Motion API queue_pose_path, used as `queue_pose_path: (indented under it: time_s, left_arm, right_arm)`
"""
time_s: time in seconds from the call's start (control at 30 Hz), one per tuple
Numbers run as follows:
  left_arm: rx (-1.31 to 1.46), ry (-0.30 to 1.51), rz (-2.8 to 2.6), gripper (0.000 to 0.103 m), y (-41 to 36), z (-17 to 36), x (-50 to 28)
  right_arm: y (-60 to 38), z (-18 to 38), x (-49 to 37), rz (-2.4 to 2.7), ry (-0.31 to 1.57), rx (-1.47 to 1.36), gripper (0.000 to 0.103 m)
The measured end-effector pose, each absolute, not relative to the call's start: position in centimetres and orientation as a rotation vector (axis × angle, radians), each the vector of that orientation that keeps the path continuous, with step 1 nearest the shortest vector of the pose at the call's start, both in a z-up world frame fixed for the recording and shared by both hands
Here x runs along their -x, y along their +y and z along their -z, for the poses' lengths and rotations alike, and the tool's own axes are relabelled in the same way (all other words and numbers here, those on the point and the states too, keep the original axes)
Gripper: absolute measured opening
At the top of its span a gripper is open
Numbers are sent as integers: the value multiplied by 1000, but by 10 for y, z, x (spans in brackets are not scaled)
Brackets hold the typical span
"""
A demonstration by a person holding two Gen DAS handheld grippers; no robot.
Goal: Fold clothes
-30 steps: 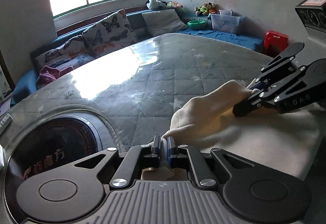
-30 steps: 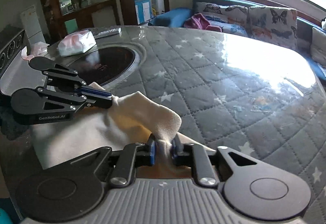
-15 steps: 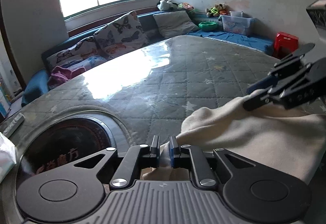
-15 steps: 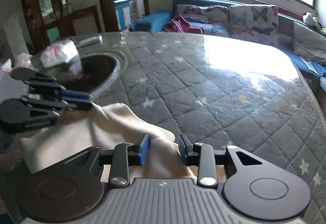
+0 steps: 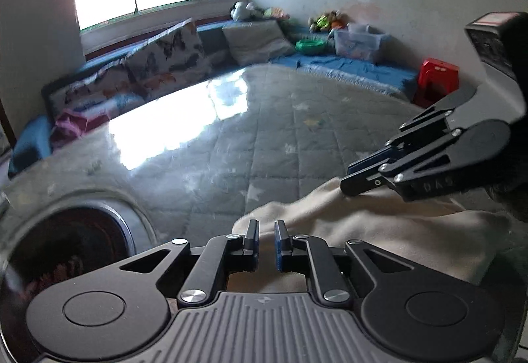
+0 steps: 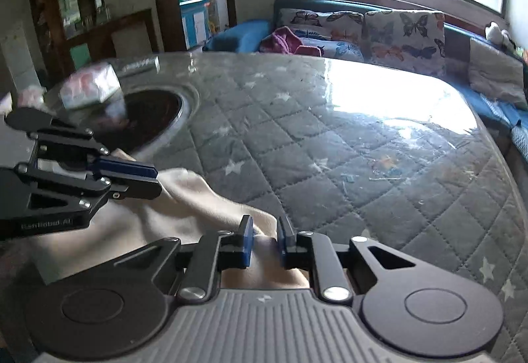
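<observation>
Left tongs (image 5: 265, 236): I read parted, cream garment (image 5: 379, 227) folded edge just ahead | right tongs (image 6: 265, 239): parted, straddling it | garment's length spans both tongs.

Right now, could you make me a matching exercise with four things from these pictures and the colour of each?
Things:
1. garment
2. stool
3. bowl
4. gripper pads

Colours:
a. green
b. blue
c. cream
d. red

Pairs: 1-c, 2-d, 3-a, 4-b
</observation>
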State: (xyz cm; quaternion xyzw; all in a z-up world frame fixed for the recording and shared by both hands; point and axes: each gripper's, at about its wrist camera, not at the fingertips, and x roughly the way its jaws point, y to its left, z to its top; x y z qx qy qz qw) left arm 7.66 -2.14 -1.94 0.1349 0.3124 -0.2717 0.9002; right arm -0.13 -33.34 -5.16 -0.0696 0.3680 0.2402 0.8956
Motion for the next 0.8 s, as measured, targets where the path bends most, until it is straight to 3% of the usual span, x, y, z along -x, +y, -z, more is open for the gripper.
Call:
queue_pose_path:
  time_s: [0.43,0.8]
  left_arm:
    - [-250,657,519,12,-16,24,-79]
    - [-246,600,735,13,-59,8,-24]
  right_arm:
    - [-368,35,12,-506,762,99,15]
    - [-401,32,39,-507,816,40,19]
